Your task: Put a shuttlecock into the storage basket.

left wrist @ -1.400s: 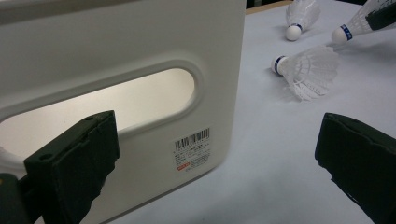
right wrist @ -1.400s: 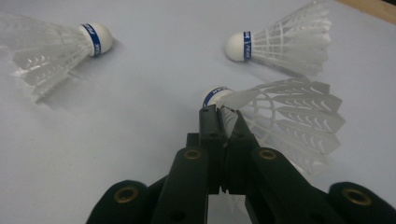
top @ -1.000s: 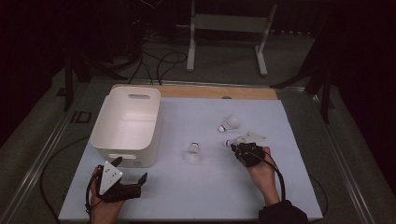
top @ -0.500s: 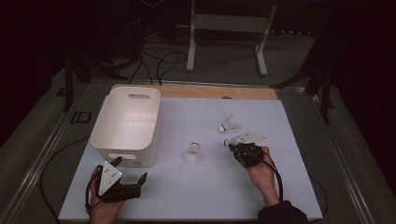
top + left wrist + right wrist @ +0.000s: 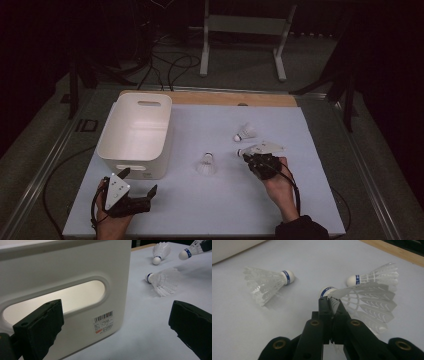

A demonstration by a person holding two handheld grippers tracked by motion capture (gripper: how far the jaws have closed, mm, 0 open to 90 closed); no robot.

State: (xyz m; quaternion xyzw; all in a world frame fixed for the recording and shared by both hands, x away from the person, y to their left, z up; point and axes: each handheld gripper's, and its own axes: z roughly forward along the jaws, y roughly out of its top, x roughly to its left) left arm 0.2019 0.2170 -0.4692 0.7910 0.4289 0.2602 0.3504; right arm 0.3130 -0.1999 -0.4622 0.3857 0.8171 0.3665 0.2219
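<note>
Three white shuttlecocks with blue-banded corks are on the pale table mat. My right gripper (image 5: pixel 331 301) is shut on the feather skirt of one shuttlecock (image 5: pixel 364 302), held low over the mat right of centre (image 5: pixel 240 152). A second shuttlecock (image 5: pixel 206 164) lies to its left, and a third (image 5: pixel 244 134) lies just beyond it. My left gripper (image 5: pixel 138 181) rests near the front left edge with its jaws wide open and nothing between them. It faces the near end wall of the white bin (image 5: pixel 62 272).
The white bin (image 5: pixel 135 150) stands at the mat's left, with a handle slot and a barcode label (image 5: pixel 103 321) on its near wall. A wooden strip (image 5: pixel 225 98) runs along the table's far edge. Cables and a metal stand lie on the floor beyond.
</note>
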